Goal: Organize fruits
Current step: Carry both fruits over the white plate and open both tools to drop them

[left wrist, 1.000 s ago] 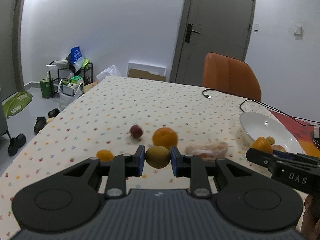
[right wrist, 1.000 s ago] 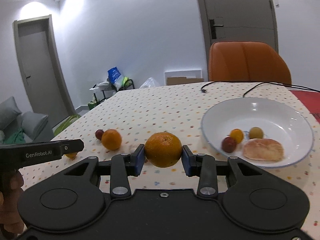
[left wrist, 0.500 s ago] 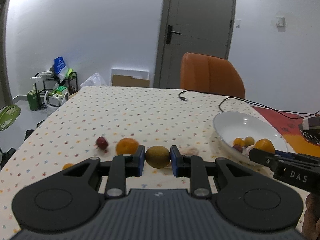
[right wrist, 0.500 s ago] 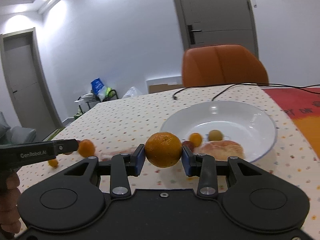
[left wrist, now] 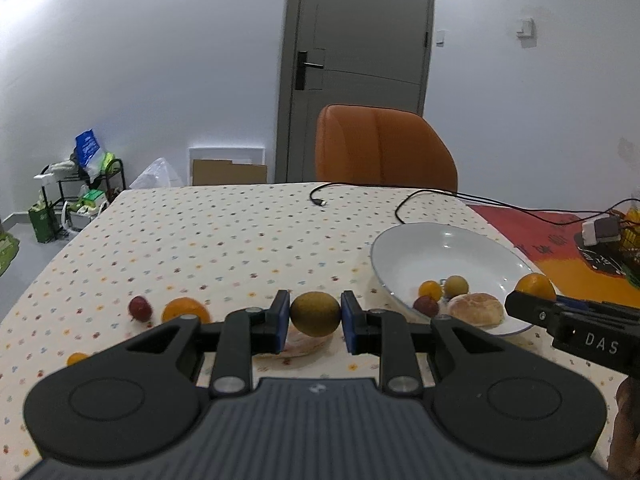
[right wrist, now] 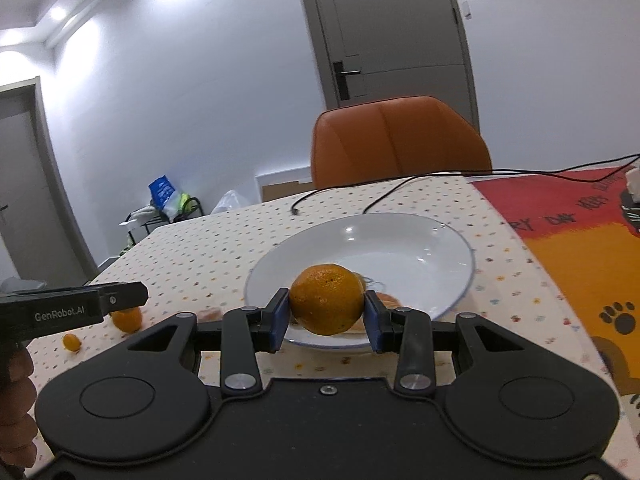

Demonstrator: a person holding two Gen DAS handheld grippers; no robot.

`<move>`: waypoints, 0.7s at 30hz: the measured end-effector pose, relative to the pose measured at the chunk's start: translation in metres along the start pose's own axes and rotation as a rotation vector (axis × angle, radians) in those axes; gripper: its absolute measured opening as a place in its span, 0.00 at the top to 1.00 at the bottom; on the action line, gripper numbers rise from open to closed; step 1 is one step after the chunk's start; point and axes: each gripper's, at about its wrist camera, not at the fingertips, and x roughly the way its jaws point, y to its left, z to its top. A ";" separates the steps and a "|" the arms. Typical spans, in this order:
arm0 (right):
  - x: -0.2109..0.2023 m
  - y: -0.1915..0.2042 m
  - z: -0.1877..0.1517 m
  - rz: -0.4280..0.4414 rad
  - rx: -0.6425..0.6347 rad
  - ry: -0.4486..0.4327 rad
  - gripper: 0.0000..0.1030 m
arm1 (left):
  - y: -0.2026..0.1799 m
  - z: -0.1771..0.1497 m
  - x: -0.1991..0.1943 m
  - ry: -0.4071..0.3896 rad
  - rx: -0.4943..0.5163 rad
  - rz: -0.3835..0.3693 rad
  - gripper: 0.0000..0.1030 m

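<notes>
Left gripper [left wrist: 315, 320]: clamped on a yellow-green fruit [left wrist: 315, 313], held above the table's near part
Right gripper [right wrist: 326, 320]: clamped on an orange [right wrist: 327, 299], held over the near rim of the white plate [right wrist: 448, 280]
Table [left wrist: 224, 240]: cream cloth with small coloured dots – a pale bun [left wrist: 296, 346] lies just under the left gripper, a small orange fruit [left wrist: 77, 358] at the near left, a loose orange [left wrist: 185, 309] and a red fruit [left wrist: 140, 307] side by side further in
Plate contents: a second bun [left wrist: 476, 309], a dark red fruit [left wrist: 425, 305], a little orange fruit [left wrist: 429, 289] and a yellowish one [left wrist: 456, 285], all in the near half of the dish
Right side of table: a red and orange mat [right wrist: 580, 248]; black cables [left wrist: 400, 210] trail across the far edge
Room: an orange chair [left wrist: 384, 148] at the far side of the table, a grey door [left wrist: 356, 64] behind it, a cluttered rack [left wrist: 84, 176] by the white wall at left
Change since a second ago: the right gripper has moved from beside the plate to over its rim – the left view now takes in the whole plate, where before only its edge showed; both grips are unchanged
</notes>
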 end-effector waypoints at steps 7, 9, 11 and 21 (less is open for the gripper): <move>0.000 -0.019 -0.001 -0.021 0.028 -0.005 0.64 | -0.019 0.008 0.010 -0.010 0.034 -0.022 0.75; 0.001 -0.024 -0.002 -0.027 0.035 -0.005 0.64 | -0.023 0.009 0.012 -0.011 0.039 -0.026 0.75; 0.004 -0.030 -0.002 -0.034 0.043 -0.003 0.64 | -0.028 0.010 0.015 -0.010 0.044 -0.028 0.75; 0.015 -0.044 -0.003 -0.035 0.075 0.000 0.64 | -0.045 0.012 0.034 0.008 0.075 -0.032 0.75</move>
